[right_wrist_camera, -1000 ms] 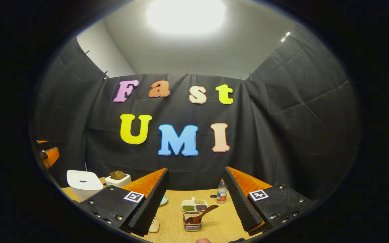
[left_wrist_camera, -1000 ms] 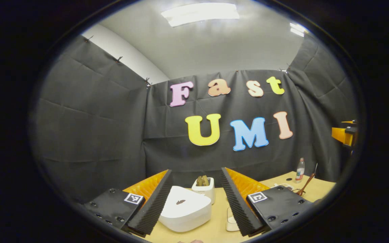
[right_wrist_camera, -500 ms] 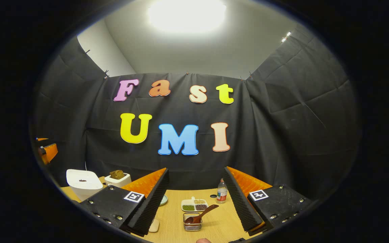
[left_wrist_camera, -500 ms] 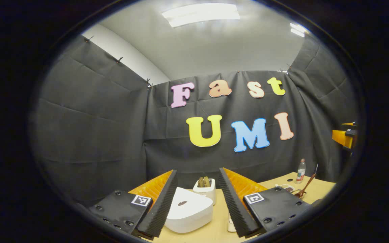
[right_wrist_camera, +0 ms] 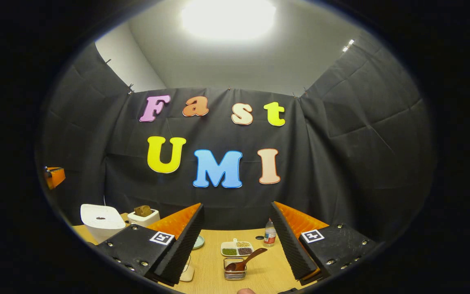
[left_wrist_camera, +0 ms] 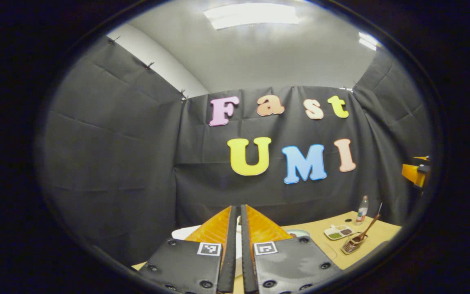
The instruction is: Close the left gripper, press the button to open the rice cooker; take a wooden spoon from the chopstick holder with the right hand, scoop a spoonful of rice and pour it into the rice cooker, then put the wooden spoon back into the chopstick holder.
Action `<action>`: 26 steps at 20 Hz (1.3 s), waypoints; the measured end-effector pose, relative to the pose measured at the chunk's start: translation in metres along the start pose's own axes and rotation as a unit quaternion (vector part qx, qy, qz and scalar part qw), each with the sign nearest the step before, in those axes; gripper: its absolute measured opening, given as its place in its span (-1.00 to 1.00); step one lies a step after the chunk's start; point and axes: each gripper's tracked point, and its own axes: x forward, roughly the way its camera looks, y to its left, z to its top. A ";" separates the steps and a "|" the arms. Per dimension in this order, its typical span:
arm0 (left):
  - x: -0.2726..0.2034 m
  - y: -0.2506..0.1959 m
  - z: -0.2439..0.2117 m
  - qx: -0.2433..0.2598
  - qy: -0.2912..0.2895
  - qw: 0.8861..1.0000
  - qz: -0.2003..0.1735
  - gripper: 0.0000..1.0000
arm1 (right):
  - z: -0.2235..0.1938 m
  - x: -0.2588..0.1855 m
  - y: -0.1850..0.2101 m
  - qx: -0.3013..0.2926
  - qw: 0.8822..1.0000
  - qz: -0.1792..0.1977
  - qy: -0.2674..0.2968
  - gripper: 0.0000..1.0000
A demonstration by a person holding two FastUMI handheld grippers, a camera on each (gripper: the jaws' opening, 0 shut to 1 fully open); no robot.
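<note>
In the left gripper view my left gripper (left_wrist_camera: 238,210) is shut, its two fingers side by side with nothing between them. They cover most of the white rice cooker (left_wrist_camera: 181,233), whose lid is down in the right gripper view (right_wrist_camera: 100,221). The wooden spoon (right_wrist_camera: 246,259) leans in a small wire chopstick holder (right_wrist_camera: 234,272) on the table ahead of my right gripper (right_wrist_camera: 237,207), which is open and holds nothing. The spoon (left_wrist_camera: 364,232) and holder (left_wrist_camera: 350,245) also lie far right in the left gripper view.
A divided dish of grains (right_wrist_camera: 236,248), a small bottle (right_wrist_camera: 269,237) and a green plate (right_wrist_camera: 198,242) stand on the wooden table (right_wrist_camera: 210,265). A white pot with brown pieces (right_wrist_camera: 143,216) sits beside the cooker. A white object (right_wrist_camera: 187,271) lies by my right gripper's left finger.
My left gripper's fingers have come together from wide open to shut, and they now hide most of the rice cooker. My right gripper has barely moved.
</note>
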 end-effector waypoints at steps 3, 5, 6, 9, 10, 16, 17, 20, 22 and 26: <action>0.009 0.014 -0.002 0.002 -0.001 1.000 0.009 -0.81 | -0.002 -0.001 0.002 -0.003 1.000 -0.003 0.002 0.94; 0.016 0.016 -0.003 0.002 -0.001 1.000 -0.004 -0.82 | -0.002 -0.002 0.005 -0.005 1.000 -0.005 0.004 0.94; 0.022 0.019 -0.005 0.003 0.000 1.000 -0.008 -0.82 | -0.002 -0.002 0.005 -0.006 1.000 -0.008 0.005 0.94; 0.039 0.025 -0.017 -0.007 0.011 1.000 -0.021 -0.82 | -0.002 -0.007 0.008 -0.009 1.000 -0.016 0.006 0.94; 0.045 0.030 -0.020 -0.012 0.016 1.000 -0.022 -0.82 | -0.002 -0.009 0.007 -0.011 1.000 -0.019 0.006 0.95; 0.085 0.051 -0.059 -0.039 0.051 0.997 -0.035 -0.82 | -0.004 -0.019 0.010 -0.020 0.999 -0.045 0.010 0.95; 0.091 0.054 -0.066 -0.041 0.059 0.997 -0.038 -0.82 | -0.005 -0.021 0.010 -0.020 0.999 -0.049 0.012 0.94; 0.113 0.060 -0.089 -0.043 0.078 0.995 -0.044 -0.81 | -0.008 -0.027 0.010 -0.025 0.998 -0.064 0.017 0.94; 0.126 0.062 -0.106 -0.047 0.095 0.993 -0.051 -0.82 | -0.009 -0.030 0.010 -0.028 0.997 -0.073 0.018 0.95; 0.146 0.061 -0.151 -0.049 0.137 0.987 -0.062 -0.85 | -0.012 -0.037 0.011 -0.031 0.995 -0.089 0.024 0.95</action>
